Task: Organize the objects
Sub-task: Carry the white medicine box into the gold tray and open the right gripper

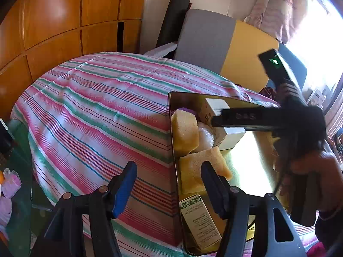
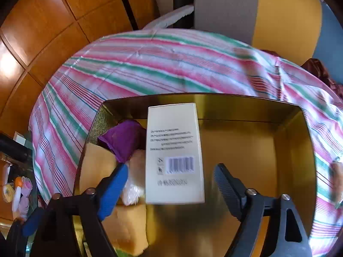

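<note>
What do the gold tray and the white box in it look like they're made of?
The gold tray looks like metal or foil-faced card: glossy walls that mirror the light. The white box looks like matte printed cardboard, with crisp folded edges, text and a barcode.

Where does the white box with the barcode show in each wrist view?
Left wrist: the white box lies at centre right in the gold tin, partly hidden by the right gripper's black finger across it.
Right wrist: the white box fills the centre, barcode up, between the open right gripper fingers, untouched.
Shared landmark: the purple cloth, left of the box.
</note>
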A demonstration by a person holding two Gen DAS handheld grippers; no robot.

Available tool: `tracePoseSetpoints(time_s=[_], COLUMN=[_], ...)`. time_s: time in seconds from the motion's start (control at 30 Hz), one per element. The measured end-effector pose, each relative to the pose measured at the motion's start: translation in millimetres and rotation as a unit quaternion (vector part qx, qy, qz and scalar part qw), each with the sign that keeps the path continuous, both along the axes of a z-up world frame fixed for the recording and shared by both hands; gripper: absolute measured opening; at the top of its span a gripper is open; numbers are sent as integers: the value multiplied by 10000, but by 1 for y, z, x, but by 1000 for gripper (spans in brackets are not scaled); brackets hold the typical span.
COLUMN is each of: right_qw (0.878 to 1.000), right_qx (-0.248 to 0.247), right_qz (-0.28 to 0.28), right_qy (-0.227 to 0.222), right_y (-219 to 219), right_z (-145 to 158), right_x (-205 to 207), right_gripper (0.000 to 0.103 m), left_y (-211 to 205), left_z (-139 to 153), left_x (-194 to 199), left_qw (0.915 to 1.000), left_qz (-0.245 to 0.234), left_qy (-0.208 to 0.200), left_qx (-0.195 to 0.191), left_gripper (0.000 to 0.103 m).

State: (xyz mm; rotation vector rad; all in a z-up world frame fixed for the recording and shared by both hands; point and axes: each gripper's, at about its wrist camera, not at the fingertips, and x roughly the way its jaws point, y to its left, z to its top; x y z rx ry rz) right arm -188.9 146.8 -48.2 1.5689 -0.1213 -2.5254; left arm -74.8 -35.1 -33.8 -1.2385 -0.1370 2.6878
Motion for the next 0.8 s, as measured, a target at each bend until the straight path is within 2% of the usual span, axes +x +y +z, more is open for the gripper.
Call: tracePoseSetpoints(time_s=[0.13, 0.27, 0.5, 0.63, 0.8], right_qw=[9995, 9964, 9836, 9754, 9716], right_qx=[137, 496, 1213, 1534, 1624], right_qz=[-98, -147, -254, -382, -597], right_qy=[260, 671, 1312, 1539, 1616], right_y=[7, 13, 29, 42, 67], right_z=[15, 30, 53, 58, 61], right_x=[21, 46, 100, 126, 150], right_gripper=[87, 91, 94, 94, 95], left_y=[2, 4, 13, 24, 42], left_z=[6, 9, 8, 7, 13], left_x=[5, 9, 19, 25, 31], left_qw=[10000, 9999, 9998, 9994, 9983], left_qz=[-26, -77, -186, -316, -557], left_qy=[85, 128, 76, 54, 92], left_qx=[9, 37, -22, -85, -162], left_gripper=[63, 63, 63, 63, 63])
